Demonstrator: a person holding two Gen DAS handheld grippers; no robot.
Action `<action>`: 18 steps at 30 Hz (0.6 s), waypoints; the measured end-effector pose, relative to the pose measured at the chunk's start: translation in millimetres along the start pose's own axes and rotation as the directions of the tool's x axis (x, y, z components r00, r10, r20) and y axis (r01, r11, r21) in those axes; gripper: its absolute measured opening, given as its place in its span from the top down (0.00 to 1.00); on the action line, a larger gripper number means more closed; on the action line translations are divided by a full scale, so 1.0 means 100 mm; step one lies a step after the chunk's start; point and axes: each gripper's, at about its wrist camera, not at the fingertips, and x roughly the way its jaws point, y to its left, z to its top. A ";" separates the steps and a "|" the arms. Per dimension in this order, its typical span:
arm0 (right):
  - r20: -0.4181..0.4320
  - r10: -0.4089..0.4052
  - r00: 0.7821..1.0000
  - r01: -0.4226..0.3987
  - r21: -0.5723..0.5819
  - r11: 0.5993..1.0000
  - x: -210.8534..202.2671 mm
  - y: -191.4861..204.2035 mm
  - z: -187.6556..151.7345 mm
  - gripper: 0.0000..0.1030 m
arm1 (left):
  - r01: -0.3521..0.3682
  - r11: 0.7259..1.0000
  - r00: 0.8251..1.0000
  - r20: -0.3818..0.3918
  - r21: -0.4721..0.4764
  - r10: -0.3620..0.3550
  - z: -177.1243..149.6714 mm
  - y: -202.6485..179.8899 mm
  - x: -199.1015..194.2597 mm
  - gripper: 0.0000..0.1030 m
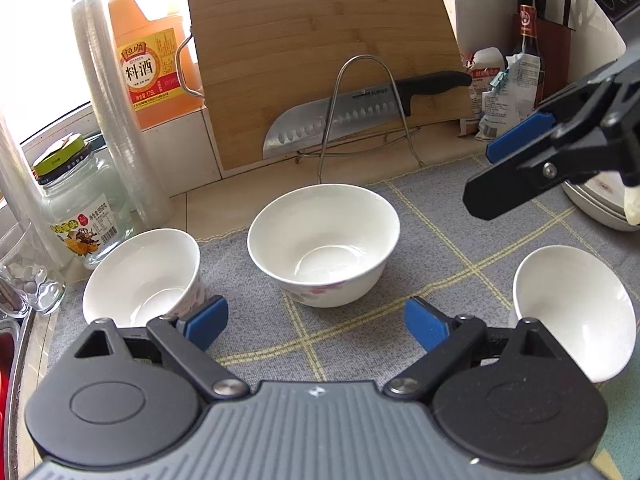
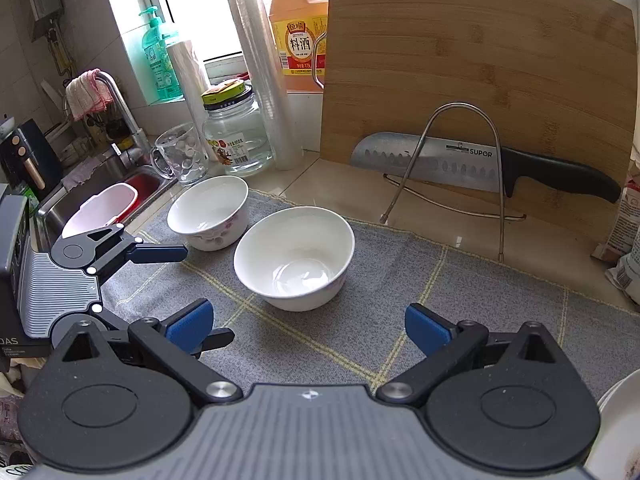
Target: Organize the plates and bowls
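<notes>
Three white bowls stand on the grey checked mat [image 1: 440,248]. The middle bowl [image 1: 324,240] [image 2: 294,256] with a faint flower print is straight ahead of both grippers. A flowered bowl [image 1: 140,280] [image 2: 208,212] sits at the left and a plain bowl [image 1: 572,308] at the right. My left gripper [image 1: 316,326] [image 2: 196,296] is open and empty just short of the middle bowl. My right gripper [image 2: 308,328] [image 1: 480,178] is open and empty too, hanging above the mat to the right. Stacked plates [image 1: 600,204] [image 2: 616,432] lie at the right edge.
A bamboo cutting board [image 1: 320,60] leans on the back wall with a large knife [image 1: 360,116] in a wire rack [image 1: 360,120]. A cooking-wine jug [image 1: 148,60], wrap roll [image 1: 116,120], glass jar [image 1: 80,208] and mug [image 2: 180,156] crowd the left. The sink [image 2: 100,200] is further left; bags [image 1: 500,92] stand at the back right.
</notes>
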 end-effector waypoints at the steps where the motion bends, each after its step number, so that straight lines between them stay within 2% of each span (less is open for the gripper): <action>1: -0.006 0.001 1.000 -0.001 0.004 1.000 0.05 -0.01 0.04 0.00 | 0.006 1.000 1.000 -0.001 0.001 -0.006 0.00 0.01 0.03 0.08; 18: -0.131 0.041 0.991 -0.050 -0.065 0.997 0.76 -0.01 0.47 0.02 | 0.071 0.997 0.997 -0.001 -0.001 -0.071 0.03 0.10 0.39 0.10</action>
